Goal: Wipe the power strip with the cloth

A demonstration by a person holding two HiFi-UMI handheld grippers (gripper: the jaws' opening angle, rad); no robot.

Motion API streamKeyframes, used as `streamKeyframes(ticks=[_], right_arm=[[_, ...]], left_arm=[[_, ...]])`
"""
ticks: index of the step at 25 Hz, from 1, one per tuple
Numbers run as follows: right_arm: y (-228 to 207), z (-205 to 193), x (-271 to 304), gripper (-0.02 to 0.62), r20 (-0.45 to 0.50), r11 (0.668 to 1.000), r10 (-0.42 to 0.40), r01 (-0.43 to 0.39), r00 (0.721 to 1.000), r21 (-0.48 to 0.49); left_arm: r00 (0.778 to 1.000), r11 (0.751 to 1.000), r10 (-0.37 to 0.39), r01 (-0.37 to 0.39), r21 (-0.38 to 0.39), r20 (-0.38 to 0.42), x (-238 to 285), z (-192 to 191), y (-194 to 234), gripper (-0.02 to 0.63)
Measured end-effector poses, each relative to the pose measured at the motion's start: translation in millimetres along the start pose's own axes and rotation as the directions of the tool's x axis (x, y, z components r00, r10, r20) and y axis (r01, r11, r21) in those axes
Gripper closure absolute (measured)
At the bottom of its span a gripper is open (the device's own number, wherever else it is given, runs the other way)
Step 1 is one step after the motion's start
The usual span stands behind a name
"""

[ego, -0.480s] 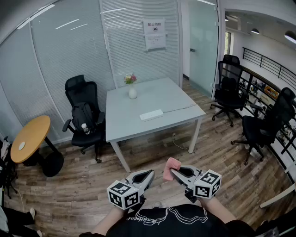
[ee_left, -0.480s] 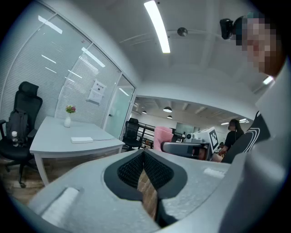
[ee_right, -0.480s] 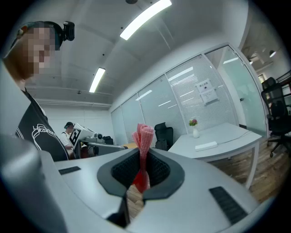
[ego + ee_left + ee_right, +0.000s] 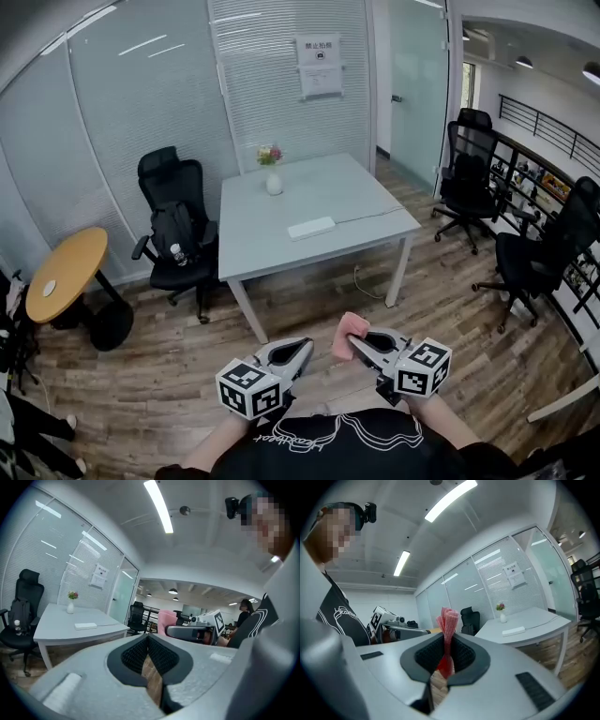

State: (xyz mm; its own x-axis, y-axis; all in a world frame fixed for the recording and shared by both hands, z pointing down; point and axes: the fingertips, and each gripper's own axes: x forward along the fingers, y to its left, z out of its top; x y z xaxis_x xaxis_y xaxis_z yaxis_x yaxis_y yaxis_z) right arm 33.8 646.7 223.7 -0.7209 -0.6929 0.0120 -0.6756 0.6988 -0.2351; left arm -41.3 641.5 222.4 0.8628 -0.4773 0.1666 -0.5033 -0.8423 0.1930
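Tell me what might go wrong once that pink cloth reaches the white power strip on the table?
The cloth is pinched in the right gripper only along a narrow fold, so rubbing may pull it out. The power strip lies loose on the table with its cable trailing off the edge, so a push could slide it. The vase stands farther back, and a wide sweep might tip it.

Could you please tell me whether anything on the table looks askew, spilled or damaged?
Nothing stands out. The power strip lies flat on the table, its cord trailing toward the right edge, the flower vase stands upright, and nothing is spilled. The pink cloth is clamped in the right claw.
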Motion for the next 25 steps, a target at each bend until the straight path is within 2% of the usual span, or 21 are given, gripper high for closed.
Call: streamKeyframes(ticks=[5,13,19,25], right_arm=[[-12,-1,0,0.557,0.023,0.999,-0.027,0.026,0.999,0.041],[-35,-10,15,0.557,0.036,0.997,-0.016,0.013,0.999,0.077],[-55,-22,33,0.557,0.013,0.997,-0.002,0.001,1.000,0.082],[-93,-22,62,0.557,0.006,0.995,-0.028,0.027,1.000,0.097]], left_arm=[[1.000,1.000,0.015,-0.015,0.013,-0.005,0,0,1,0.592],[0.999,0.999,0.038,-0.038,-0.004,-0.005,11,-10,25,0.592],[0.999,0.999,0.032,-0.032,-0.013,-0.011,29,-18,52,0.592],[1.000,1.000,0.013,-0.013,-0.027,-0.019,54,-15,94,0.592]])
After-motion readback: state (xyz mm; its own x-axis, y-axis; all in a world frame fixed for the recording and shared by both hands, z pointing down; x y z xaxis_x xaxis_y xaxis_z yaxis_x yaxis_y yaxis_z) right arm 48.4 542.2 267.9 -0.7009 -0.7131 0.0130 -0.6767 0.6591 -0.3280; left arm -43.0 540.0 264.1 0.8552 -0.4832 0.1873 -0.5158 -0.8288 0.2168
